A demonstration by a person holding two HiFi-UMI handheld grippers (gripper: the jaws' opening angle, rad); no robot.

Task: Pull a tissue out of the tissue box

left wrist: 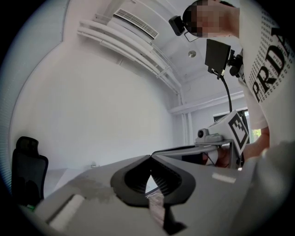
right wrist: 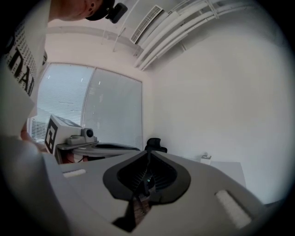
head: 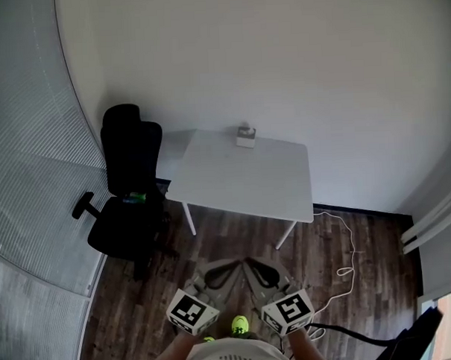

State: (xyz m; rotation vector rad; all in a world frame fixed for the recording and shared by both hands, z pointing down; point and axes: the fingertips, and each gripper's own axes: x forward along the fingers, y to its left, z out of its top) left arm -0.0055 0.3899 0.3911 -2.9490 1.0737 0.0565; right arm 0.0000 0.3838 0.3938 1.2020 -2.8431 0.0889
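Dark wooden floor [head: 329, 257] spreads below me, with a white bench [head: 240, 182] against the far wall and a black office chair [head: 129, 195] beside it. I see the tissue box [head: 246, 136] at the bench's far edge, well apart from both grippers. Left gripper [left wrist: 150, 157] and right gripper [right wrist: 148, 153] are closed tight, holding nothing

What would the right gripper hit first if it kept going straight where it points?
Probably the chair: in the right gripper view it sits just past the shut fingers of the right gripper, with nothing nearer in line. The table lies off to the right. Depth is unclear.
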